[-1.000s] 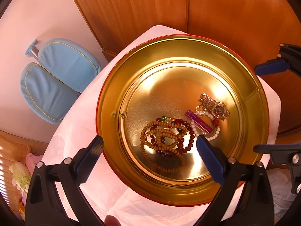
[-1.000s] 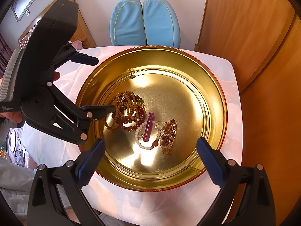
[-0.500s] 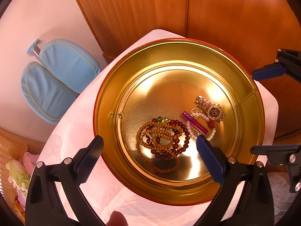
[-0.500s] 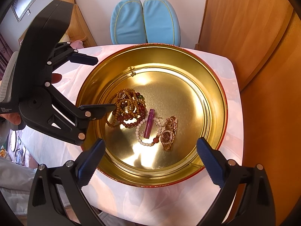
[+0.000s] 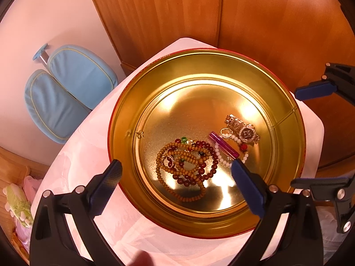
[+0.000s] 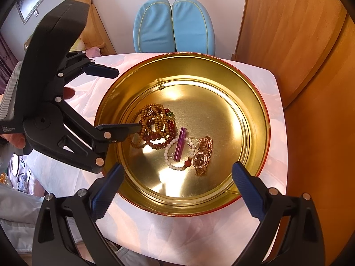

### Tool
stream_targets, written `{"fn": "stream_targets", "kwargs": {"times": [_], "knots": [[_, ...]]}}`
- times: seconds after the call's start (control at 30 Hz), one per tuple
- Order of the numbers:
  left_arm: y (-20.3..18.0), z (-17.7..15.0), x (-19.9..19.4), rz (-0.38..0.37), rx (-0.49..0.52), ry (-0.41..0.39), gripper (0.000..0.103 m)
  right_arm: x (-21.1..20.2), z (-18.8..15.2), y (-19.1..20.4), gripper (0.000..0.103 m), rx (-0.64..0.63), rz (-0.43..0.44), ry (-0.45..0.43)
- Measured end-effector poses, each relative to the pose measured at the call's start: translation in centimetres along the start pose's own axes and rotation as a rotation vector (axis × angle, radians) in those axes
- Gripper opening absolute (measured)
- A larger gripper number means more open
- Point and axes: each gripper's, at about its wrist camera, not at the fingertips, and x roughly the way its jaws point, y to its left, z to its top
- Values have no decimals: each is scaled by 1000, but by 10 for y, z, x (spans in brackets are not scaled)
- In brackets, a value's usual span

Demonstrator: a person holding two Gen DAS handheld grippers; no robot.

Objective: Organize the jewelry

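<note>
Change since a second ago: both cameras have pulled back from the tin, which looks smaller in each view; the jewelry lies as it lay.

Left wrist view
Tin (image 5: 124, 119): round and shallow, brushed gold metal inside, thin red outer rim; it sits on a pale glossy table (image 5: 73, 164).
Wooden beads (image 5: 177, 168): long strand of small matte tan beads, coiled in loops on the tin floor, tangled with a strand of larger dark red beads (image 5: 206, 168) that shine like glass.
Purple tube (image 5: 224, 145): slim smooth cylinder, lying across a bracelet of white round beads (image 5: 221, 159).
Watch (image 5: 245, 130): metal link band, round face set with stones; it lies just beside the white beads, toward the far wall of the tin.
Left gripper (image 5: 176, 175): fingers spread wide, nothing between them; ribbed dark pads, poised above the near side of the tin.
Right gripper (image 5: 310, 133): seen at the right edge, its fingers apart.

Right wrist view
Right gripper (image 6: 177, 178): black frame, blue knurled pads, spread wide and empty — over the near rim.
Left gripper (image 6: 119, 99): one finger reaches over the tin rim, its tip close to the wooden beads (image 6: 150, 122); whether they touch I cannot tell; jaws spread.
Chair (image 6: 175, 24): two padded light-blue cushions behind the table.
</note>
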Motion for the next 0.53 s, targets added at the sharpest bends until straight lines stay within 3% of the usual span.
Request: {"fn": "stream_targets", "kwargs": {"times": [0.17,0.53], "knots": [[7,-2,-5,-71,-63,-23,96,-3,-2,1,98,8,-8,-1],[1,-8,-14,-19,-29,-41,96,-7,-2,5,98,7,-13,-10]]}}
